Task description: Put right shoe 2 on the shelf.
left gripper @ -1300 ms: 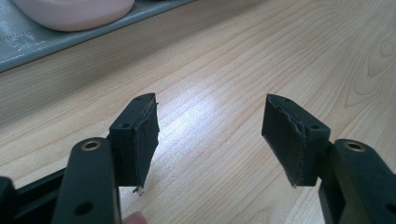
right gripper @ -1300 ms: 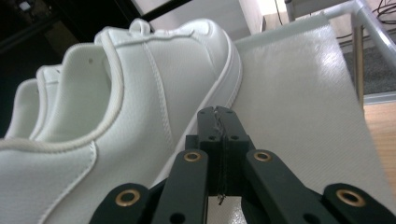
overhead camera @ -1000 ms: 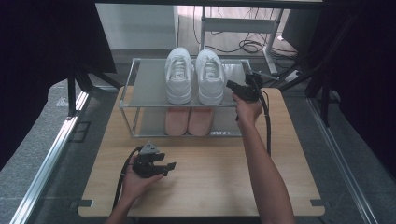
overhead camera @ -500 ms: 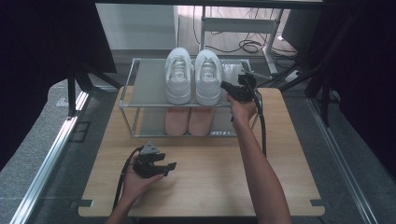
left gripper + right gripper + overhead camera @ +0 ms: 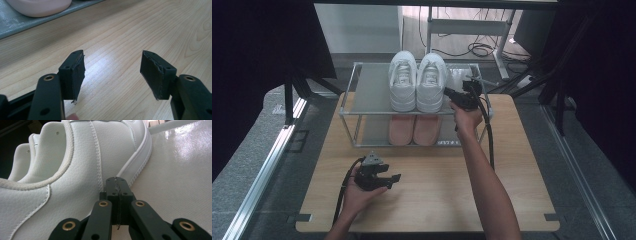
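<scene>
**Right gripper view: closed tongs nosing up against the white shoe**

Right gripper view has the right gripper (image 5: 117, 181) with its jaws pressed flat together, nothing between them, tips touching or just shy of the right white shoe (image 5: 82, 162), low on its side near the sole. Can't quite tell if it's real contact. From the high view, that gripper (image 5: 448, 92) sits at the shoe's outer side on the top shelf of the rack (image 5: 362, 112). Compared with a second ago, the hand has slid in toward the shoe from the rack's right end, so it looks like a nudge with closed tips rather than a grab. My guess is the shoe gets pushed snug against the left white shoe (image 5: 402, 80), which already stands right beside it.

Left gripper (image 5: 112, 75) is wide open and empty, parked low over the table (image 5: 150, 30), and hasn't budged. High view shows it (image 5: 394, 177) near the front edge, well apart from the rack.

Pink shoes (image 5: 414, 129) sit as a pair on the lower shelf, untouched. Cables lie on the floor (image 5: 477, 47) behind the table.
</scene>
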